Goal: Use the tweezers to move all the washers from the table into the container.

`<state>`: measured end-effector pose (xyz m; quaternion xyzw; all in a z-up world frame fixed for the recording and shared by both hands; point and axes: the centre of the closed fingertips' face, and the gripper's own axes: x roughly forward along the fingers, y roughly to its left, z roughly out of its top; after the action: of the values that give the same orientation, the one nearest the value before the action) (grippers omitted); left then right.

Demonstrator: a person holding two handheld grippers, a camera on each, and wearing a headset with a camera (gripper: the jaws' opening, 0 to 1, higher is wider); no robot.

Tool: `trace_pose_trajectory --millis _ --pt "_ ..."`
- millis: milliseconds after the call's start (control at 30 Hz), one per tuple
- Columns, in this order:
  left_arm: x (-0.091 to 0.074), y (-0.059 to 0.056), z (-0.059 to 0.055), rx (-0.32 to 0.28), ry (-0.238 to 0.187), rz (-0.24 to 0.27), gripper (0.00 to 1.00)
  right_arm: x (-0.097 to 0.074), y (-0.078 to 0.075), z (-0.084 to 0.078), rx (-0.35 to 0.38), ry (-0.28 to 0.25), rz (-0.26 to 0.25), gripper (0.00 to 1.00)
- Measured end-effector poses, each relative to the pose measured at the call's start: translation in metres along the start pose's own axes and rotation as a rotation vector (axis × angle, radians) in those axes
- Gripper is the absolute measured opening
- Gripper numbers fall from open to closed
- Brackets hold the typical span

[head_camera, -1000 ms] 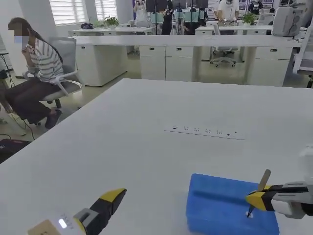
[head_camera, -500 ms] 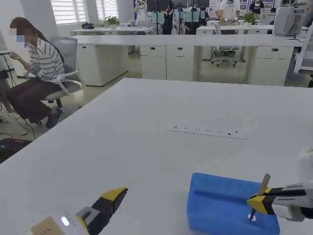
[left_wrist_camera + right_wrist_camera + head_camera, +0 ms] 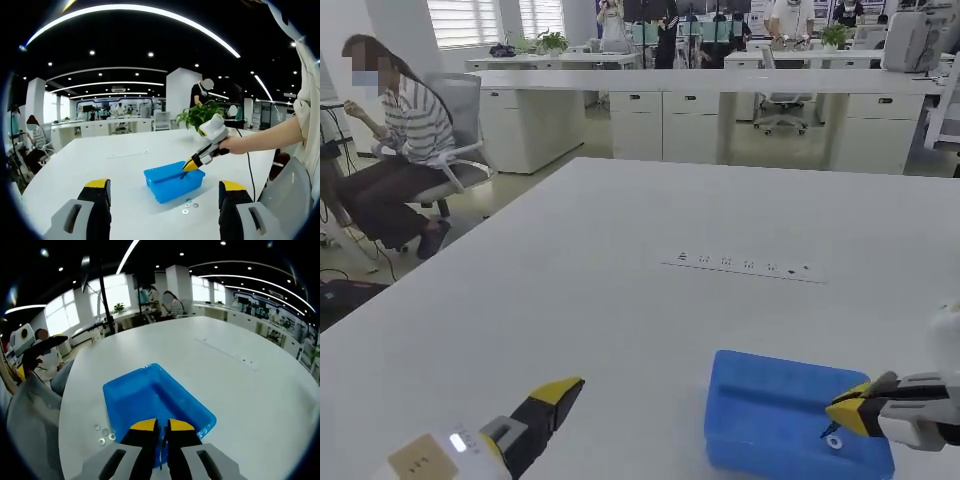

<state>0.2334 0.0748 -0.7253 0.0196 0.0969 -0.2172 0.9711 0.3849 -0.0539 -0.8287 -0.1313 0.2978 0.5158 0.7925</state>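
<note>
Seated person: a person in a striped top sits on an office chair at 10 o'clock in the head view, well apart from the work.
Left tongs: the black, yellow-tipped left tongs stand wide apart with nothing between them. In the head view they hang at 7 o'clock over bare surface.
Tabletop: a broad white tabletop carries everything.
Socket strip: a flush white socket strip lies at 12 o'clock from the box.
Container: the blue rectangular plastic container rests flat at 5 o'clock in the head view.
Washers: a cluster of small silvery metal washers lies on the tabletop just beside the container's outer wall, at 8 o'clock from it in the right gripper view.
Tweezers: the thin dark metal tweezers point down inside the container. A tiny pale ring sits at their tip, too small to tell whether it is gripped.
Right tongs: the matching right tongs are pressed together, clamping the tweezers, over the container's 4 o'clock corner.
Hand: a hand grips their white handle.
</note>
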Motion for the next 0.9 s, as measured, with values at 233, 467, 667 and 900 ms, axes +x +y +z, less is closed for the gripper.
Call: trace_pose_trajectory --millis 233,467,667,900 --pt "0.000 -0.001 -0.001 0.004 0.004 -0.006 0.90 -0.001 0.004 0.002 -0.019 0.022 0.010 0.00" --pt "0.001 -0.004 -0.004 0.004 0.020 -0.022 0.86 -0.021 0.032 0.019 -0.054 -0.015 0.039 0.00" --pt "0.004 -0.014 -0.009 0.051 0.063 -0.057 0.77 -0.043 0.069 0.031 -0.032 -0.085 0.091 0.00" --pt "0.016 -0.032 -0.019 0.176 0.176 -0.125 0.62 -0.061 0.114 0.030 0.007 -0.113 0.171 0.01"
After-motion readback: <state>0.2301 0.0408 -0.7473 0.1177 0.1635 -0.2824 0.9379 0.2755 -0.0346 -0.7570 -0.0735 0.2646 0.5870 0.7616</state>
